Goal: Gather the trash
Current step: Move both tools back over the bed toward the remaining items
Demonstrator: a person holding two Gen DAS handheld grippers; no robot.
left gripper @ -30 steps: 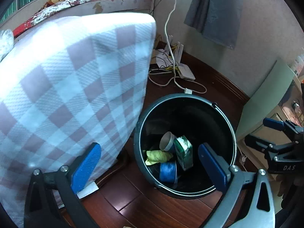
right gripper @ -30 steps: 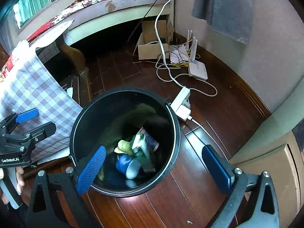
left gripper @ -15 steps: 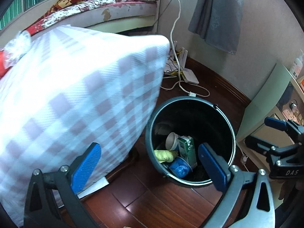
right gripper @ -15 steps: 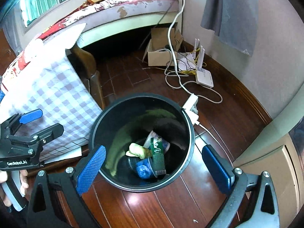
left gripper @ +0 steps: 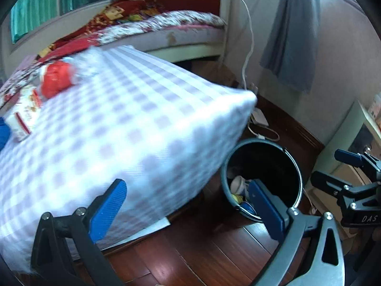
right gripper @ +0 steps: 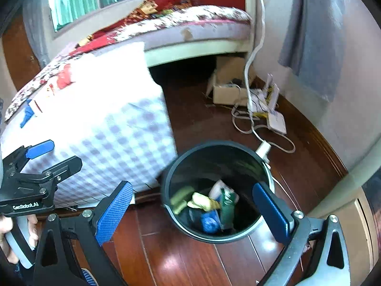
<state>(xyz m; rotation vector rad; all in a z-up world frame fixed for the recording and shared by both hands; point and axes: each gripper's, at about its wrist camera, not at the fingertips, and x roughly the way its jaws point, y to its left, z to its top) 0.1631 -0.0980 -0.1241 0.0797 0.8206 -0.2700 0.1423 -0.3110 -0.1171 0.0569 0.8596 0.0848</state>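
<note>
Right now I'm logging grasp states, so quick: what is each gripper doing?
Left gripper: open, holding nothing.
Right gripper: open, holding nothing, above the black bin.

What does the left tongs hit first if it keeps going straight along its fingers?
Most likely the checked cloth over the table: it fills the view between the open left tongs. The black bin sits off to the right, behind the right finger. Motion blur leaves depth uncertain.

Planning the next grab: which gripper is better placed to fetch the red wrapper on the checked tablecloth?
Left. The left gripper, open and empty, faces the checked tablecloth bearing the red wrapper; the open right gripper points at the black round bin.
</note>
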